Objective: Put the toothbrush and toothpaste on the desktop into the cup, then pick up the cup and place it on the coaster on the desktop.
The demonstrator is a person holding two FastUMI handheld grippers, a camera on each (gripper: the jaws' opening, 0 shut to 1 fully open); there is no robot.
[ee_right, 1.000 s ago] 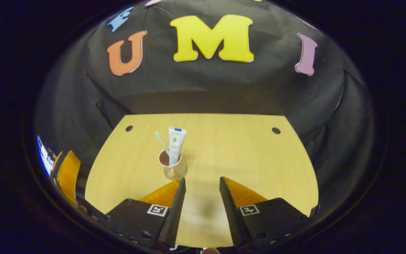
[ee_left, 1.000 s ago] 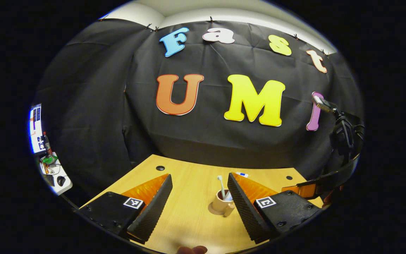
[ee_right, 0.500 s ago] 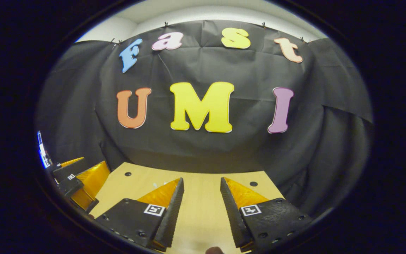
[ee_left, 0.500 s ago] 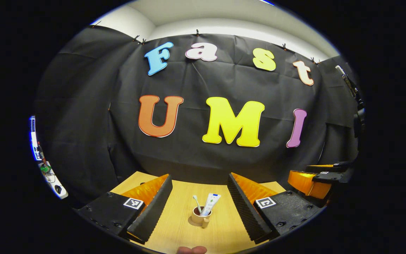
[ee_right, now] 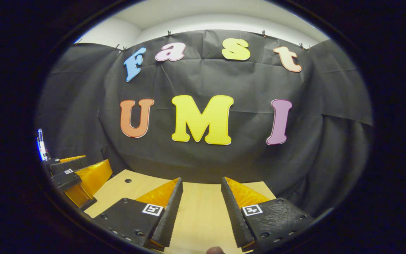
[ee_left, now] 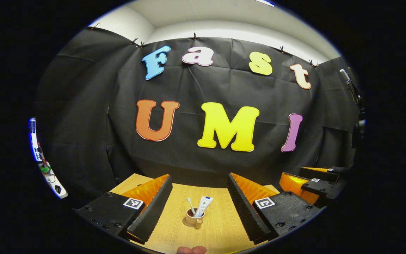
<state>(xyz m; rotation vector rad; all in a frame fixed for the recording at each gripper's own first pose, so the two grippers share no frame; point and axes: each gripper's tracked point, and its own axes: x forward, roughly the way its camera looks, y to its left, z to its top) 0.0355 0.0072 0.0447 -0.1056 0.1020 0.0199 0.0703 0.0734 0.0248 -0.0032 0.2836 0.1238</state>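
In the left gripper view, the cup (ee_left: 192, 218) stands on the coaster (ee_left: 188, 223) on the wooden desk (ee_left: 220, 229). The toothbrush (ee_left: 191, 205) and the toothpaste (ee_left: 203, 205) stand in the cup, and both stick up above its rim. The toothbrush leans to the left and the toothpaste leans to the right. The cup's small handle points toward the camera.

The left gripper (ee_left: 199, 201) is held back from the cup. Its fingers are wide apart and hold nothing. The cup shows between them, farther off.

At the right edge of that view is the right gripper (ee_left: 308, 181), well apart from the cup.

In the right gripper view, the right gripper (ee_right: 199, 201) has its fingers apart with bare desk (ee_right: 203, 215) between them. It holds nothing. The left gripper (ee_right: 78, 174) shows at the left edge, by the desk's side
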